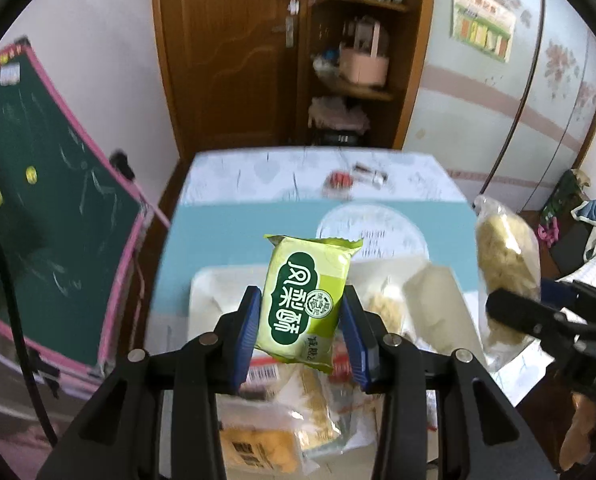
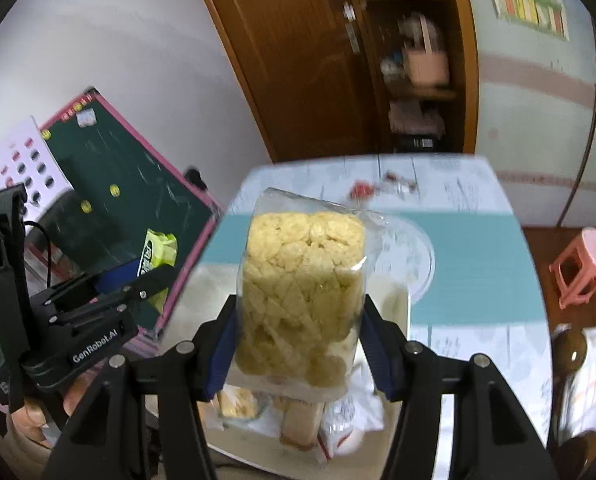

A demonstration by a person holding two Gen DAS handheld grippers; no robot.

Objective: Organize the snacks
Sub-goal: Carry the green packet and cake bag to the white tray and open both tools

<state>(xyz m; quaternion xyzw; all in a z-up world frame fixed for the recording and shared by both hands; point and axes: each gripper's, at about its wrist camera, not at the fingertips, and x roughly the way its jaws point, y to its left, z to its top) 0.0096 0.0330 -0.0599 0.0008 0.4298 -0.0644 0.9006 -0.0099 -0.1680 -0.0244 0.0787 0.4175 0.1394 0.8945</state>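
Bedroom tabletop (image 1: 234, 216), blue-and-white cloth: my left hand-held gripper (image 1: 301, 320) clamps a green foil pastry packet (image 1: 306, 300) above it; my right hand-held gripper (image 2: 298, 344) pinches a clear bag of yellow crackers (image 2: 301, 292). Risk: crushing crackers; slick foil slipping.

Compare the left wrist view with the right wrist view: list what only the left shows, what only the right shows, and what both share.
Only the left wrist view: the printed front of the green snack packet clamped in the left gripper, and an orange packet in the pile below.

Only the right wrist view: a pink stool on the floor, and the left gripper's black body side-on.

Both: the clear bag of yellow crackers in the right gripper, the green chalkboard, the wooden door and the table.
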